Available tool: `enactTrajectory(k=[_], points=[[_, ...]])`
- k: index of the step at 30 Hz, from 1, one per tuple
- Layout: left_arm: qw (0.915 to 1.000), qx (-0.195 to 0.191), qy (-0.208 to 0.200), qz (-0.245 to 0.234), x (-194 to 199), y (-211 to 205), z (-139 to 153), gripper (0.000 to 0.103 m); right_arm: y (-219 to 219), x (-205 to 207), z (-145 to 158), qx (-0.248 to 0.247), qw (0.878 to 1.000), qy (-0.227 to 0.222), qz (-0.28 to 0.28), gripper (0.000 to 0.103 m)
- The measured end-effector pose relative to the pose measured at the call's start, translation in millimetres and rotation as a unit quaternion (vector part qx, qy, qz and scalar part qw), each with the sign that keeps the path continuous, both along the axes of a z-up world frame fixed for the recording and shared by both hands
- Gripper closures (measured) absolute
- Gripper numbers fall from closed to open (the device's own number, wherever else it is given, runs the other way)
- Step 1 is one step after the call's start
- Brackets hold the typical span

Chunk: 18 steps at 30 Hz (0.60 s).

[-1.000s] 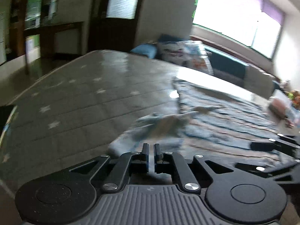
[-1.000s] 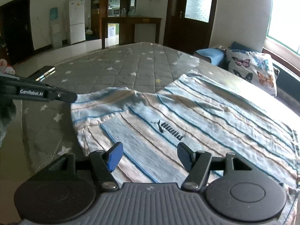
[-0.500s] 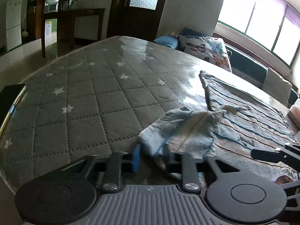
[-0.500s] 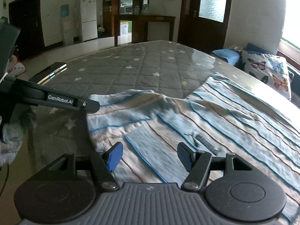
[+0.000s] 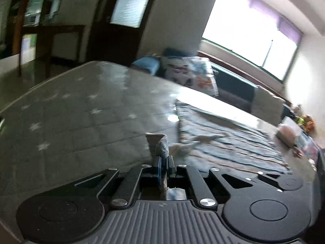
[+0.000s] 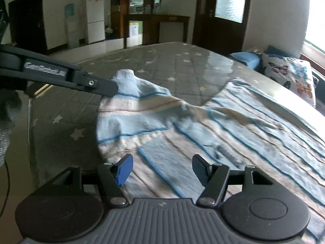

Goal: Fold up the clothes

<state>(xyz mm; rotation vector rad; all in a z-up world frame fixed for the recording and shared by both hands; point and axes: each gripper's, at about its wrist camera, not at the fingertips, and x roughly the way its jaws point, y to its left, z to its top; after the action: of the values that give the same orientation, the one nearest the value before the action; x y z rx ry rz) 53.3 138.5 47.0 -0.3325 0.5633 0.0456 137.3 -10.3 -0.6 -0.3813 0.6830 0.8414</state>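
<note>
Grey star-quilted bed (image 6: pixel 154 65) under a striped blue shirt (image 6: pixel 223 126), spread along its right side. Left hand-held gripper (image 5: pixel 163 162) clamped on its raised sleeve (image 6: pixel 130 83); right hand-held gripper (image 6: pixel 162 167) apart above it.

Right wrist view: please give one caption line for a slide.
Left gripper lifts a sleeve of the striped shirt off the mattress; right gripper open.

A light blue shirt (image 6: pixel 213 126) is showing beige and dark blue stripes, lying on a grey mattress (image 6: pixel 162 65) showing white stars.
</note>
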Motion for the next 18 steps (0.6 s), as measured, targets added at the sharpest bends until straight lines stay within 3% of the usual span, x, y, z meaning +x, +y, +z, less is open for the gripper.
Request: enactTrajectory(k=[9, 13, 18], points=[[0.9916, 0.038, -0.010, -0.124, 6, -63, 0, 0.098, -69, 16, 27, 0.006, 0.997, -0.029, -0.077, 0.037], [0.9846, 0.047, 0.012, -0.168, 9, -79, -16, 0.098, -96, 21, 35, 0.009, 0.994, -0.034, -0.105, 0.037], [0.9791, 0.055, 0.049, -0.190, 12, -87, -30, 0.096, -117, 23, 35, 0.000, 0.992, -0.033, -0.118, 0.036]])
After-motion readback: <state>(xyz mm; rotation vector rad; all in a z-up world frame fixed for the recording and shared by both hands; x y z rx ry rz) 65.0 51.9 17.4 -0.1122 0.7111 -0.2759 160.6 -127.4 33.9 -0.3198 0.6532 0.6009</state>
